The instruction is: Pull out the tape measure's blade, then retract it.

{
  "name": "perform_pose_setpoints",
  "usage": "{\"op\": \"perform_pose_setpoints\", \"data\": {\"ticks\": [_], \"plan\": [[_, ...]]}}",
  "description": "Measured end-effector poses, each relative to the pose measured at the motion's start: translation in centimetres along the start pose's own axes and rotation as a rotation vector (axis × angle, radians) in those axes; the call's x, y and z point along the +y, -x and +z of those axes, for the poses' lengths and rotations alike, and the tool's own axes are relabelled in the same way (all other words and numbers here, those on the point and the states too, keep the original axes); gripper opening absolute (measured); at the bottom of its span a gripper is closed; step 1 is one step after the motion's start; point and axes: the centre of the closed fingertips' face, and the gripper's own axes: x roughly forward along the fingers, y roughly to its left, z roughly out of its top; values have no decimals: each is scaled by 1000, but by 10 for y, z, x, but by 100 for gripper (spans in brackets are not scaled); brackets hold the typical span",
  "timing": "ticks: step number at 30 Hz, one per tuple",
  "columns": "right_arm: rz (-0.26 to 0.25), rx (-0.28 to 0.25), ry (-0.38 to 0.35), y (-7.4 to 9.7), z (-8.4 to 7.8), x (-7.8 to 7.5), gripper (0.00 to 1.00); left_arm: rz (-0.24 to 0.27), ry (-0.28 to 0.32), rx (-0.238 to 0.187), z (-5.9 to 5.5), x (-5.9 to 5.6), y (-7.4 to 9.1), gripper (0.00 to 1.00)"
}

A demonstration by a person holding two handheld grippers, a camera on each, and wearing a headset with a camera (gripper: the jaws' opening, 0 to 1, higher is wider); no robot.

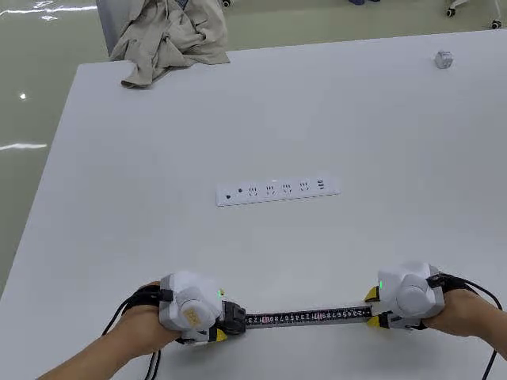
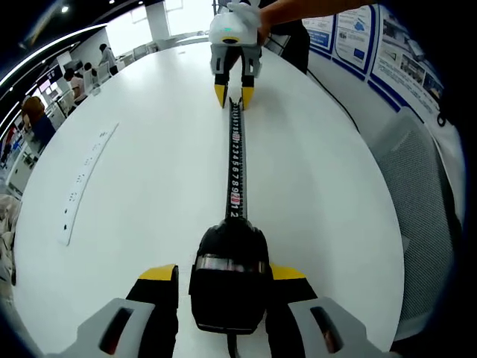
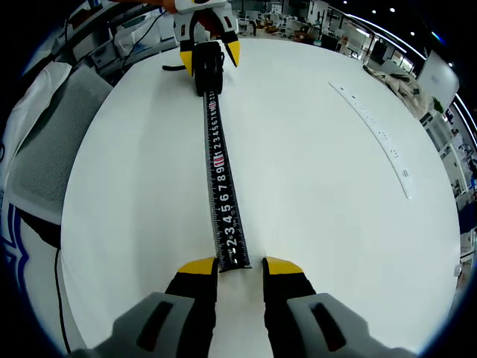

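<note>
A black tape measure (image 1: pixel 232 319) lies near the table's front edge, and my left gripper (image 1: pixel 215 317) is shut on its body. In the left gripper view the body (image 2: pixel 229 276) sits between the yellow-tipped fingers (image 2: pixel 158 273). Its blade (image 1: pixel 309 317) is pulled out flat along the table to the right. My right gripper (image 1: pixel 371 309) is closed down on the blade's end, which lies between its narrowly spaced tips (image 3: pixel 232 257). The left gripper view shows the right gripper (image 2: pixel 233 95) at the blade's far end. The right gripper view shows the left gripper (image 3: pixel 209 56) holding the body.
A white power strip (image 1: pixel 277 190) lies mid-table. A crumpled beige cloth (image 1: pixel 170 36) hangs over the far left edge, and a small grey object (image 1: pixel 444 59) sits far right. A mesh chair back (image 2: pixel 417 186) stands just off the table's near edge.
</note>
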Motion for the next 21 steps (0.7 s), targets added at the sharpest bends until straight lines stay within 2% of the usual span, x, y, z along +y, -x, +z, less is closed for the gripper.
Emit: {"op": "perform_pose_setpoints", "data": {"ticks": [4, 10, 21], "plan": [[-14, -11, -44, 1, -2, -3, 30, 14, 8, 5, -1, 2, 3, 49], [-15, -10, -56, 1, -1, 0, 34, 31, 33, 2, -4, 2, 6, 53], [-43, -26, -140, 3, -4, 4, 39, 78, 127, -21, -8, 2, 15, 66]]}}
